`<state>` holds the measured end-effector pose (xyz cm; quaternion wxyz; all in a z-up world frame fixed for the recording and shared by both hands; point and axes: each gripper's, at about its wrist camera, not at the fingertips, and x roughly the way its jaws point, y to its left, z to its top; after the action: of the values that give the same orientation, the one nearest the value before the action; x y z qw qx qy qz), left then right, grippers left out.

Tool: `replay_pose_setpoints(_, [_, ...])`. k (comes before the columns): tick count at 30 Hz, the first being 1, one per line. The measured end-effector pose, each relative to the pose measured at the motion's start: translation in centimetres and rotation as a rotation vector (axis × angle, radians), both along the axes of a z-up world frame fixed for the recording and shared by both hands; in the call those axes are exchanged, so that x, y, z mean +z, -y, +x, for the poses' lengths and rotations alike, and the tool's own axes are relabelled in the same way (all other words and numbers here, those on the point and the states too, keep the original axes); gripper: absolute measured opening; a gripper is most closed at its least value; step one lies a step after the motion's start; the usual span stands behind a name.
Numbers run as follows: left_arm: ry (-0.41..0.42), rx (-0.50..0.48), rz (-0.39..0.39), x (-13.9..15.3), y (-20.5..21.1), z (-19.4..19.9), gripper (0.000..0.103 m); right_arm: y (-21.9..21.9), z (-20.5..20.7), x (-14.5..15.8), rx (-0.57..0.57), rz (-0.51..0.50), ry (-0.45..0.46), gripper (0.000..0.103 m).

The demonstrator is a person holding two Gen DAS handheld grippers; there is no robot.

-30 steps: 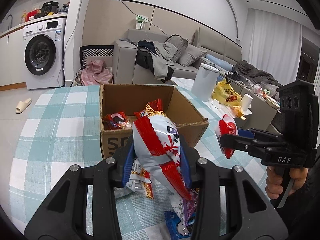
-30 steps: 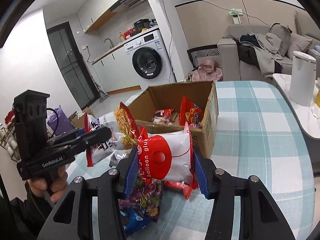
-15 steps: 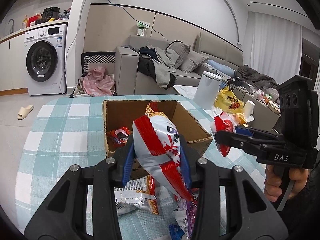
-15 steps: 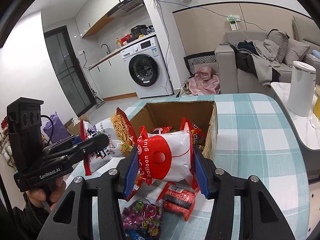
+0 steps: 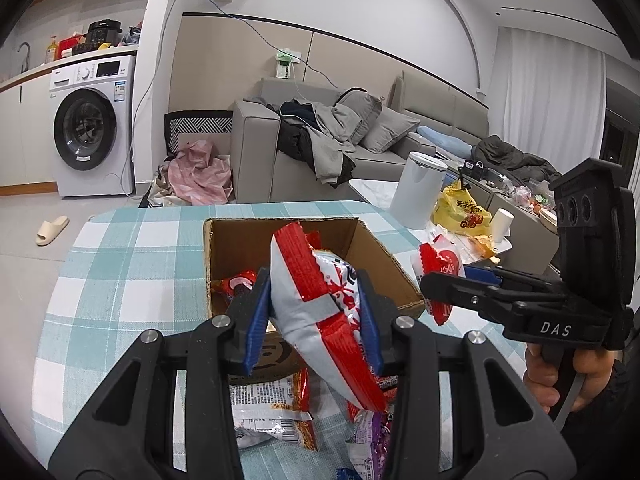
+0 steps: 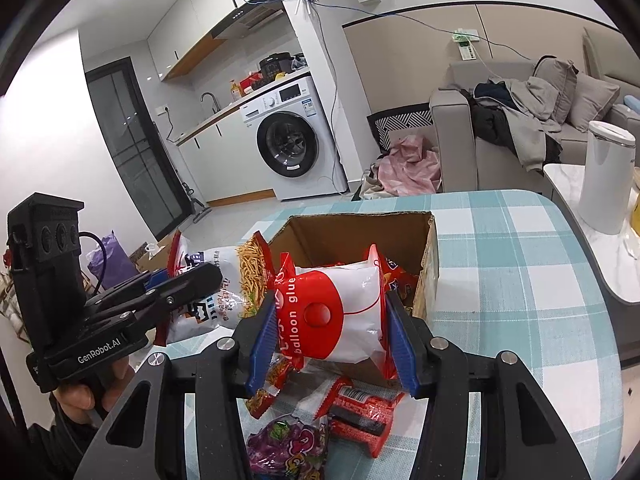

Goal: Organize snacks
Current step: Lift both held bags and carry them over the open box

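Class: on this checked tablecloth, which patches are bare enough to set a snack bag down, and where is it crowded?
Bare checked tablecloth shows to the left of the cardboard box, and again between the box's right wall and the table's right edge. It is crowded in front of the box: loose packets lie there, among them a red packet and a purple packet.

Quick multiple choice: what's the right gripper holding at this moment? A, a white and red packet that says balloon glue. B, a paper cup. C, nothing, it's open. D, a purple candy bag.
A: in the right wrist view the right gripper has its blue pads closed on both sides of the white and red "balloon glue" packet, held up in front of the cardboard box.
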<state>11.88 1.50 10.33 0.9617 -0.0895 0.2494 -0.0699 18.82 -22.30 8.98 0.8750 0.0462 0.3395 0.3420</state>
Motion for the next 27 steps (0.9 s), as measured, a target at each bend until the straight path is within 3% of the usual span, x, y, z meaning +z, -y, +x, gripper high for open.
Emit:
replay_pose_setpoints(14, [0.023, 0.051, -0.026, 1.0, -1.8, 1.8, 0.036, -1.3, 1.5, -0.1, -0.01, 0.014, -0.003, 0.052])
replay_pose_setpoints(27, [-0.046, 0.082, -0.024, -1.7, -3.2, 6.0, 0.036, -3.3, 3.6, -0.8, -0.025, 0.014, -0.024, 0.052])
